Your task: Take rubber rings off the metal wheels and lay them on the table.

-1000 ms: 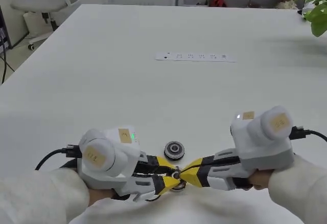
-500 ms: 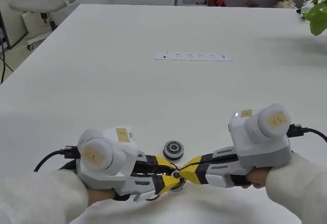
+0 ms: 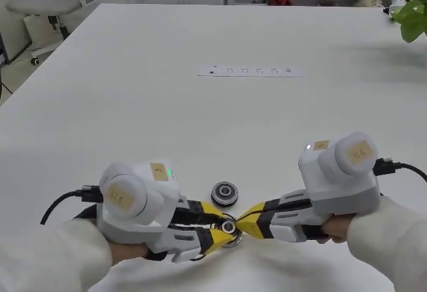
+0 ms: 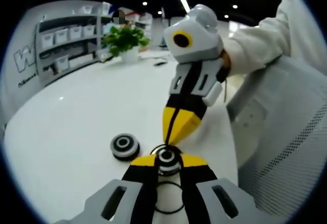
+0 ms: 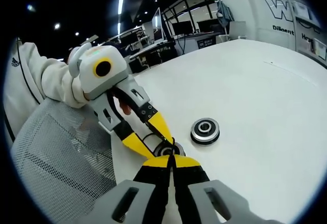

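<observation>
Clamping a metal wheel [image 3: 229, 227] between the narrowly parted jaws of the left gripper [image 4: 167, 160], close to the near edge of the surface [image 3: 200, 119]. Pressing the jaws of the right gripper [image 5: 172, 157] together at that wheel's rim, a thin rubber ring [image 4: 182, 199] looping off it; not telling whether pinching it. Lying free just beyond, toward the far edge, a second wheel [image 3: 225, 193].

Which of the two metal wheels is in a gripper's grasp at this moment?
The nearer wheel, which the left gripper clasps in its jaws, with the right gripper at it. The other wheel lies free on the table just beyond.
</observation>
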Action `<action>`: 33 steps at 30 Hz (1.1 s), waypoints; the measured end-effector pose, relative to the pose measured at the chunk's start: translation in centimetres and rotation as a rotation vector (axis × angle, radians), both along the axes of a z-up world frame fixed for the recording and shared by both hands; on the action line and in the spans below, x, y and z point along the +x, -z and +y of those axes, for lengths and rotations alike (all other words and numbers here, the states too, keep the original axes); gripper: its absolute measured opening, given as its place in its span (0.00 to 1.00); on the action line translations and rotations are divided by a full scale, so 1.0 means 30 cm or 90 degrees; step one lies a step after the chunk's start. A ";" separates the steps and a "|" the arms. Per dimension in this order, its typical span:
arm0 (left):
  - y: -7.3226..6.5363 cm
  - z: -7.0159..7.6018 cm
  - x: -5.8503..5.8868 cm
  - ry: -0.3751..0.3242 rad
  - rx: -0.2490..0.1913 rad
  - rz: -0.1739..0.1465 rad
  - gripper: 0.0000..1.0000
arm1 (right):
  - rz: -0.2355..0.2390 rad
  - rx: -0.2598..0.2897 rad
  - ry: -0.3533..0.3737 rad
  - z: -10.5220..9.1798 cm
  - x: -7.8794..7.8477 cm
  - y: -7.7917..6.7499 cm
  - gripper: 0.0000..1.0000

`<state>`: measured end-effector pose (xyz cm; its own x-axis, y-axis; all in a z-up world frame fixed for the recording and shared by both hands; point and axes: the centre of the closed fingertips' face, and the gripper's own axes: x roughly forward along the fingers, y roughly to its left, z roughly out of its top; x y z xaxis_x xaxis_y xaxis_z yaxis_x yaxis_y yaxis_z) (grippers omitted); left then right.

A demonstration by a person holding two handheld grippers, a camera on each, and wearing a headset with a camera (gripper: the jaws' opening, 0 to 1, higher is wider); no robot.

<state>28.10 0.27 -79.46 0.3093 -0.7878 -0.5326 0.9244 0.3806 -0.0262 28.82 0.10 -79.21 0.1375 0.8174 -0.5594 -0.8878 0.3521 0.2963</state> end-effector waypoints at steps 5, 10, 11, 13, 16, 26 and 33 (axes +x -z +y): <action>-0.048 0.012 -0.001 0.013 -0.001 -0.020 0.20 | 0.003 0.003 0.003 0.000 0.000 -0.005 0.00; -0.101 0.036 0.003 0.012 -0.018 -0.035 0.27 | 0.007 0.009 0.007 0.000 0.002 -0.011 0.00; -0.112 0.042 -0.003 0.018 -0.022 -0.038 0.28 | 0.008 0.011 0.007 0.001 0.001 -0.013 0.00; -0.128 0.053 -0.005 0.021 -0.027 -0.041 0.29 | 0.011 0.015 0.009 0.003 0.000 -0.018 0.00; -0.153 0.067 -0.004 0.019 -0.032 -0.049 0.34 | 0.011 0.019 0.010 0.005 0.000 -0.024 0.00; -0.219 0.116 0.005 -0.005 -0.048 -0.073 0.43 | 0.023 0.048 0.015 0.019 -0.006 -0.056 0.00; -0.239 0.177 0.021 -0.045 -0.054 -0.081 0.45 | 0.023 0.061 0.015 0.033 -0.012 -0.075 0.00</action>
<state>28.73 5.59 -72.29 0.4260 -0.8021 -0.4186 0.8934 0.4459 0.0548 28.46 1.10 -76.97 0.1383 0.8641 -0.4839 -0.8677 0.3413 0.3614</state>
